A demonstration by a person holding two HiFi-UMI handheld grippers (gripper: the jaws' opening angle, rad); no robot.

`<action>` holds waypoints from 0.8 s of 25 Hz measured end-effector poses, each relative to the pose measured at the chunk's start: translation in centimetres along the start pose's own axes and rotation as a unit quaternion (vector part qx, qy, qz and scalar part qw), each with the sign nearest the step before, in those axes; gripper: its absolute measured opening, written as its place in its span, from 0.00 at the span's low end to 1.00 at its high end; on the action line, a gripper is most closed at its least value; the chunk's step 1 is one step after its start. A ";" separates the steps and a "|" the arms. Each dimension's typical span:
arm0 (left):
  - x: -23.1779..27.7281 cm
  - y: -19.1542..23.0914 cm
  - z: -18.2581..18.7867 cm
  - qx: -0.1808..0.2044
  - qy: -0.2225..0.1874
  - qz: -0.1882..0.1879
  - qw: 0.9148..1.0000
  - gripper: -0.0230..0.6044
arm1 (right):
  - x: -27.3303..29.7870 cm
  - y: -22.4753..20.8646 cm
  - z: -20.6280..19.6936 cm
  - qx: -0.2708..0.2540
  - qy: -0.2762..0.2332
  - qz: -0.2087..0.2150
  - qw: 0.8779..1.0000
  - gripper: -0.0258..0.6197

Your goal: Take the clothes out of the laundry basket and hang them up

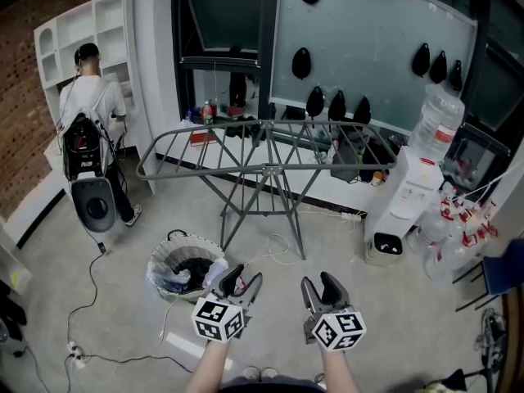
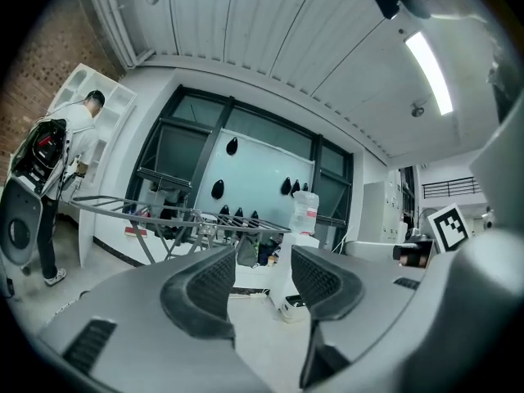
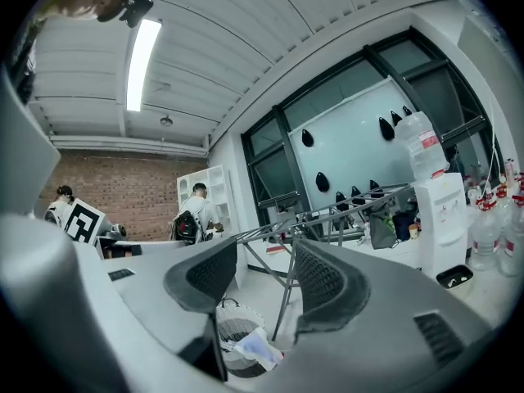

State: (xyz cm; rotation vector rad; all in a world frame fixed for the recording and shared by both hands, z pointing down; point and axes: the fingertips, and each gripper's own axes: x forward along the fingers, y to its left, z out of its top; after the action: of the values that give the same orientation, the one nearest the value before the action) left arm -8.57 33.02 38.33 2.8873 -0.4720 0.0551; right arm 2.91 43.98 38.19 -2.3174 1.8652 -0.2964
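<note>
The round white mesh laundry basket (image 1: pixel 158 275) sits on the floor, and it is the thing to reach for. Inside it lies a heap of dark and white clothes (image 1: pixel 195 270), still waiting to come out. The left gripper (image 1: pixel 242 280) is just beside the basket, on the basket's right side and a bit higher up. The right gripper (image 1: pixel 321 283) is farther from the basket, out past the left one. So the left hand is the nearer one, and I think it should go first, moving left and down into the basket. The basket is round, so it has no long side, and the gripper can dip in from any side. Both grippers point flat across the room, not down at the basket, so each hand will need to tip down to reach the clothes. Both grippers have their jaws wide apart with nothing between them, so they are not holding anything. The grey metal drying rack (image 1: pixel 266 150) stands behind the basket, farther from the person, and its long side runs from left to right. No clothes hang on it yet, so the job looks to be at its very start.
</note>
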 end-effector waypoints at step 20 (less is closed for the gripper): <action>0.0 2.5 0.9 0.001 -0.002 -0.019 1.000 0.37 | 0.1 0.5 0.4 0.019 -0.027 -0.040 0.999 0.37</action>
State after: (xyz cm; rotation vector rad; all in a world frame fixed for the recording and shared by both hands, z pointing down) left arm -9.32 30.52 38.01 2.8984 -0.4168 0.0453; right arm 2.53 43.78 37.69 -2.3543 1.7299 -0.2721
